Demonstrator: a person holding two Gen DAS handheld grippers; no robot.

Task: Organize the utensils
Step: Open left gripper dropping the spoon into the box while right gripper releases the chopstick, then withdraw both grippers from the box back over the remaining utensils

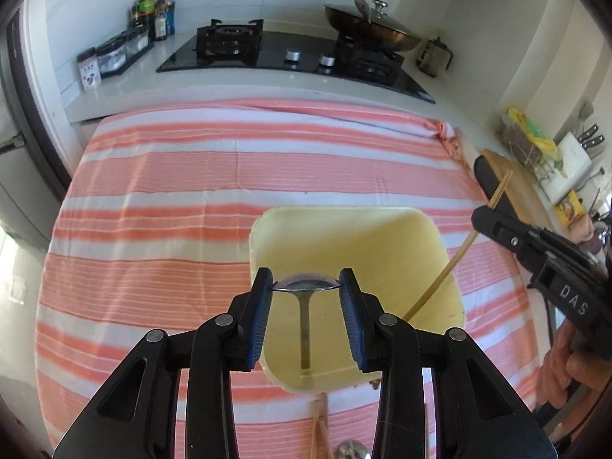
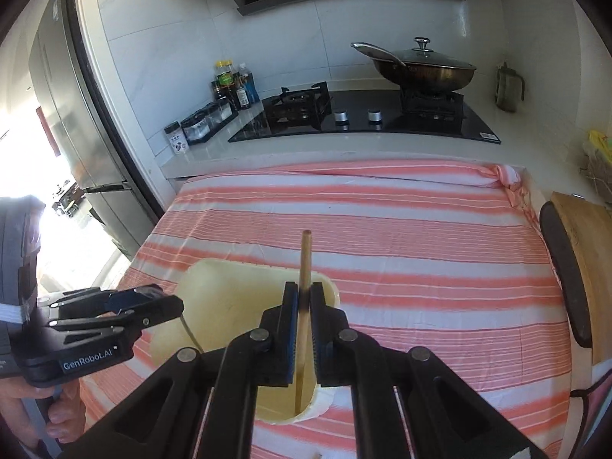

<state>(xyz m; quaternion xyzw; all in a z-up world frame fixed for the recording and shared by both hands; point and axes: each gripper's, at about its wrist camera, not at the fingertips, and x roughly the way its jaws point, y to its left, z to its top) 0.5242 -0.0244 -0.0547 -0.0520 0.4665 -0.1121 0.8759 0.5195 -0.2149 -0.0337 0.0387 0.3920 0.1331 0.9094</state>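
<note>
Left gripper (image 1: 306, 287) clamps spoon (image 1: 305, 285); right gripper (image 2: 304, 302) clamps chopstick (image 2: 305, 264)

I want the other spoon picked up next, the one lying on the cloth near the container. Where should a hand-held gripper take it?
Only the bowl of that spoon shows, at the left wrist view's bottom edge, lying on the striped cloth. Its handle is out of view. Probably come straight down and pinch the bowl across its width, as the left hand-held gripper holds its spoon.
</note>
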